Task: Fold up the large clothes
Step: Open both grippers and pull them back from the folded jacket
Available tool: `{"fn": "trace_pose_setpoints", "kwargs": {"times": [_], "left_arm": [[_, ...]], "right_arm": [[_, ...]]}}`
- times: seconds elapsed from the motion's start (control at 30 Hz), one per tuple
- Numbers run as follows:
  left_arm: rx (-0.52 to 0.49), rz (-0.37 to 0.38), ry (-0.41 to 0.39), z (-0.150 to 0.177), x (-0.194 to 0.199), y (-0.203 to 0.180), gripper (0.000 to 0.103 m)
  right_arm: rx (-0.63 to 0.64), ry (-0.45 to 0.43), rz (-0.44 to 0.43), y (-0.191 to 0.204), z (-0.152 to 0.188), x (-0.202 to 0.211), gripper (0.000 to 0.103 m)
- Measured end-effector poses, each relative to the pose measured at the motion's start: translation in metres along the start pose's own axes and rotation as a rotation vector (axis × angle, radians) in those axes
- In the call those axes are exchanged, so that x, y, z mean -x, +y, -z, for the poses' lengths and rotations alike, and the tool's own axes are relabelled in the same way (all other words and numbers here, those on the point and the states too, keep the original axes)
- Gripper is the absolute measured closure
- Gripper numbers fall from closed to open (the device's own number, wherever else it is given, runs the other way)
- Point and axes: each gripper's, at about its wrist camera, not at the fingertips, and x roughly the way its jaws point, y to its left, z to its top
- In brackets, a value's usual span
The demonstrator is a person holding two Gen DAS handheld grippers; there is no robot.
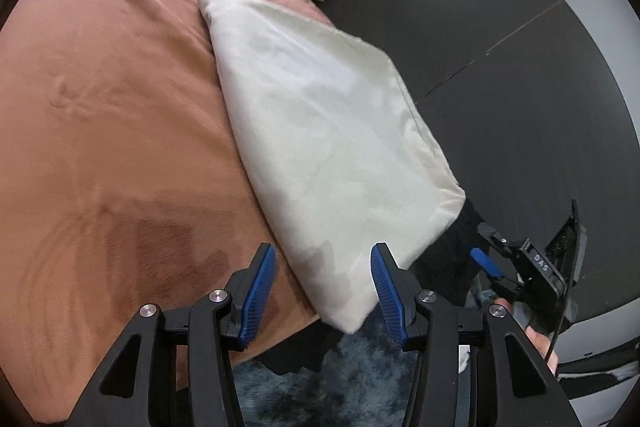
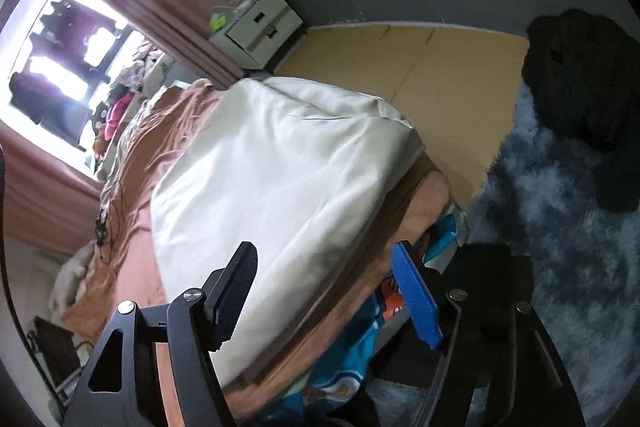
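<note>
Left wrist view: my left gripper (image 1: 322,291) hangs spread wide with nothing between its blue pads (image 1: 260,295), just above the near corner of the folded cream garment (image 1: 320,131). That garment lies flat along the edge of the bed's rust-brown cover (image 1: 100,107), its corner poking out past the edge over the shaggy blue rug (image 1: 348,379). The right gripper (image 1: 504,267) shows off to the side, beside the bed. From the right wrist, my right gripper (image 2: 324,291) is released too, empty, the cream garment (image 2: 272,187) ahead of it. A black garment (image 2: 580,87) lies on the rug (image 2: 560,247) (bunched, not folded). A white drawer unit (image 2: 260,27) stands by the wall.
</note>
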Motion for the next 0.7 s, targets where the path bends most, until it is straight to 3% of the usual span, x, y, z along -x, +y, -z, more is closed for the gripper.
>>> {"fn": "trace_pose_setpoints", "kwargs": {"times": [0.1,0.17,0.33,0.7], "left_arm": [[-0.016,0.001,-0.05,0.009,0.034,0.003,0.038],[-0.026,-0.002,-0.081,0.011,0.048,-0.001,0.022],[-0.065,0.008,-0.174,0.025,0.091,-0.012,0.003],[-0.194,-0.015,-0.265,0.08,0.181,-0.021,0.001]], "right_arm": [[0.036,-0.025,-0.006,0.014,0.01,0.022,0.003],[0.068,-0.045,-0.003,0.025,0.018,0.038,0.0],[0.116,-0.118,0.0,0.043,0.041,0.077,0.0],[0.188,-0.181,-0.016,0.078,0.115,0.151,0.0]]}}
